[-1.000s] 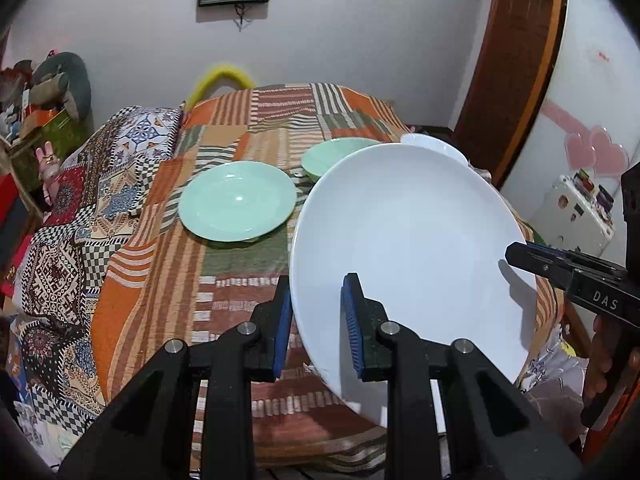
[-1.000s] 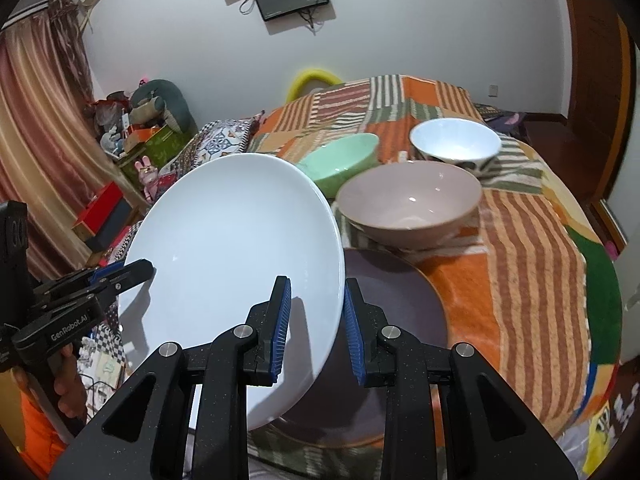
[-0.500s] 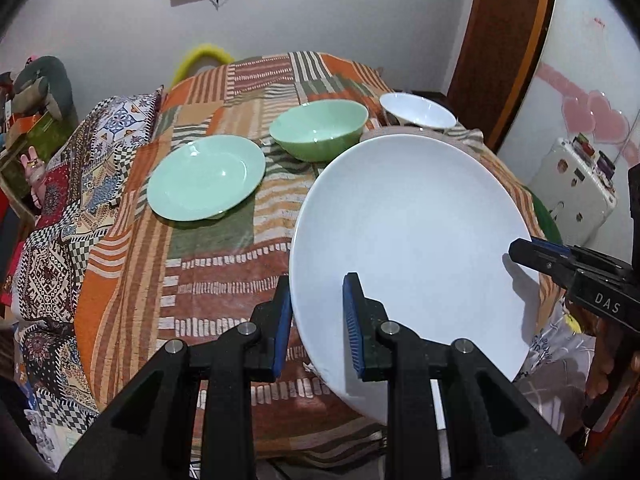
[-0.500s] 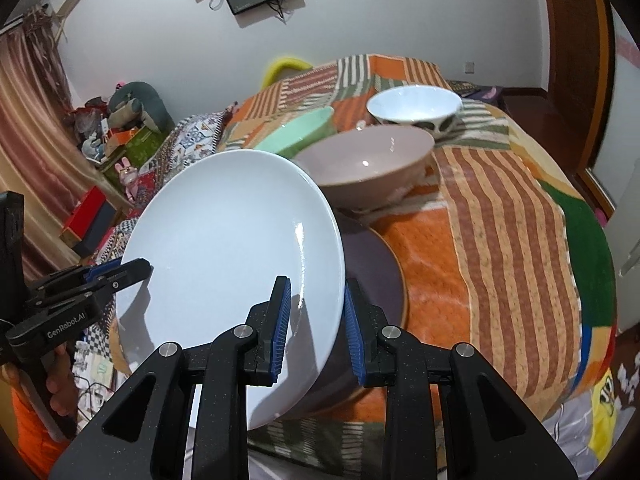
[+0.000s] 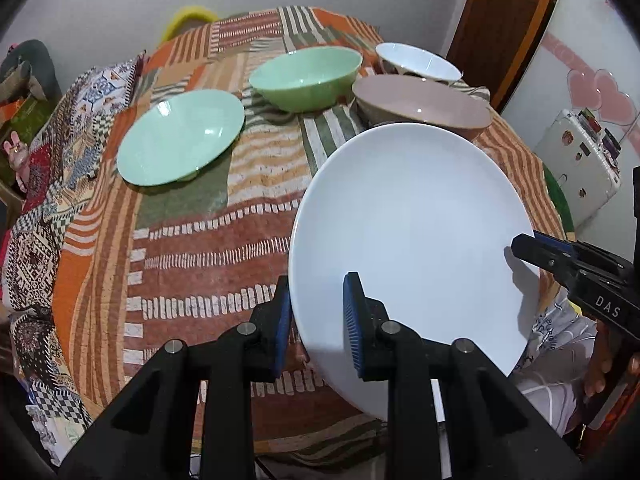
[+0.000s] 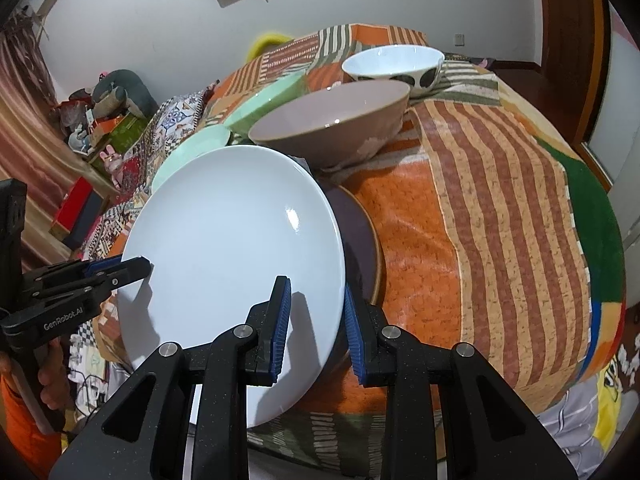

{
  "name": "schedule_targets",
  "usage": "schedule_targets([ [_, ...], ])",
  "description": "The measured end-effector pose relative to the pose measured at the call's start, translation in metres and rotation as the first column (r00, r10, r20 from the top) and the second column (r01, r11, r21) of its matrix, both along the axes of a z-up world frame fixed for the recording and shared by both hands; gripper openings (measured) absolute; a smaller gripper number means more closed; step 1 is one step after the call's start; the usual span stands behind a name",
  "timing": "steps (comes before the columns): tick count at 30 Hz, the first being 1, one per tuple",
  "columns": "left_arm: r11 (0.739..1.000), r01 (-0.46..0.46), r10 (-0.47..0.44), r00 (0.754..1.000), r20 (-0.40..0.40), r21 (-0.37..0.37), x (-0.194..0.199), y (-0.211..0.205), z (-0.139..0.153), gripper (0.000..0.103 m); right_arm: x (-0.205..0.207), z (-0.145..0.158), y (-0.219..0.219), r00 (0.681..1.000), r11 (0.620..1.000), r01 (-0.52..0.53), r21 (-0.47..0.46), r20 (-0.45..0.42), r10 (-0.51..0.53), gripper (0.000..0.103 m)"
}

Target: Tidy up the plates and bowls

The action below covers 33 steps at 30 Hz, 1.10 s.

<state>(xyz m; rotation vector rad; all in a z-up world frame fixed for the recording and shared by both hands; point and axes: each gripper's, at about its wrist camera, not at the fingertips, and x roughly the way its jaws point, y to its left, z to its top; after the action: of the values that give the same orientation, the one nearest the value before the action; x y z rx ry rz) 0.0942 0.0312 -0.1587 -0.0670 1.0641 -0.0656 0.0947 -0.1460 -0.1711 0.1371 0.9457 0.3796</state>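
Observation:
Both grippers hold one large white plate (image 5: 412,232), also in the right wrist view (image 6: 232,248), tilted above the table's near edge. My left gripper (image 5: 318,322) is shut on its left rim; my right gripper (image 6: 314,322) is shut on its right rim. The right gripper shows at the plate's far rim in the left wrist view (image 5: 532,246), the left gripper likewise in the right wrist view (image 6: 132,268). A dark plate (image 6: 360,236) lies on the table under the white plate. A green plate (image 5: 180,142), a green bowl (image 5: 308,76), a brown bowl (image 5: 424,104) and a white bowl (image 5: 416,60) stand behind.
A round table with a striped patchwork cloth (image 5: 208,232) carries everything. A bed with a patterned cover (image 5: 28,216) lies at the left. A wooden door frame (image 5: 508,20) and a white cabinet (image 5: 580,160) stand at the right.
Both grippers have carried the white plate lower and forward over the table. The bowls and the green plate now appear nearer; the dark plate shows more beside the white plate.

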Motion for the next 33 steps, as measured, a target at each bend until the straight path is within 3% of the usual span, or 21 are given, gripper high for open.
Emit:
schedule_targets([
  [14, 1.0, -0.006, 0.005, 0.997, -0.071, -0.019, 0.019, -0.004, -0.017, 0.028, 0.007, -0.005, -0.008, 1.0, 1.0, 0.011, 0.021, -0.029, -0.01, 0.024],
  [16, 1.0, -0.003, 0.004, 0.997, -0.078, 0.017, 0.022, -0.006, -0.021, 0.027, 0.008, -0.004, -0.007, 1.0, 1.0, 0.007, 0.022, -0.029, -0.007, 0.024],
  [19, 0.995, 0.027, -0.022, 0.999, -0.048, 0.1, 0.022, -0.018, -0.021, 0.027, 0.009, -0.002, -0.006, 1.0, 1.0, 0.005, 0.026, -0.024, -0.004, 0.024],
  [20, 0.994, 0.052, -0.049, 0.998, -0.034, 0.097, 0.022, -0.022, -0.018, 0.024, 0.009, -0.001, -0.006, 1.0, 1.0, 0.008, 0.019, -0.017, -0.007, 0.025],
  [22, 0.994, 0.11, -0.11, 0.994, -0.017, 0.004, 0.022, -0.029, -0.012, 0.024, 0.01, 0.001, -0.006, 1.0, 1.0, 0.008, 0.018, -0.008, -0.008, 0.025],
  [25, 0.992, 0.113, -0.114, 0.993, 0.013, 0.052, 0.026, -0.041, -0.006, 0.024, 0.012, -0.001, -0.008, 1.0, 1.0, 0.009, 0.028, -0.012, -0.009, 0.024],
  [28, 0.996, 0.086, -0.086, 0.996, 0.017, 0.003, 0.03, -0.037, -0.005, 0.024, 0.012, -0.002, -0.009, 1.0, 0.999, 0.009, 0.041, -0.017, -0.009, 0.024],
  [33, 0.998, 0.05, -0.051, 0.998, 0.046, 0.025, 0.026, -0.028, 0.002, 0.025, 0.012, -0.002, -0.009, 1.0, 0.999, 0.012, 0.038, -0.013, -0.011, 0.024],
])
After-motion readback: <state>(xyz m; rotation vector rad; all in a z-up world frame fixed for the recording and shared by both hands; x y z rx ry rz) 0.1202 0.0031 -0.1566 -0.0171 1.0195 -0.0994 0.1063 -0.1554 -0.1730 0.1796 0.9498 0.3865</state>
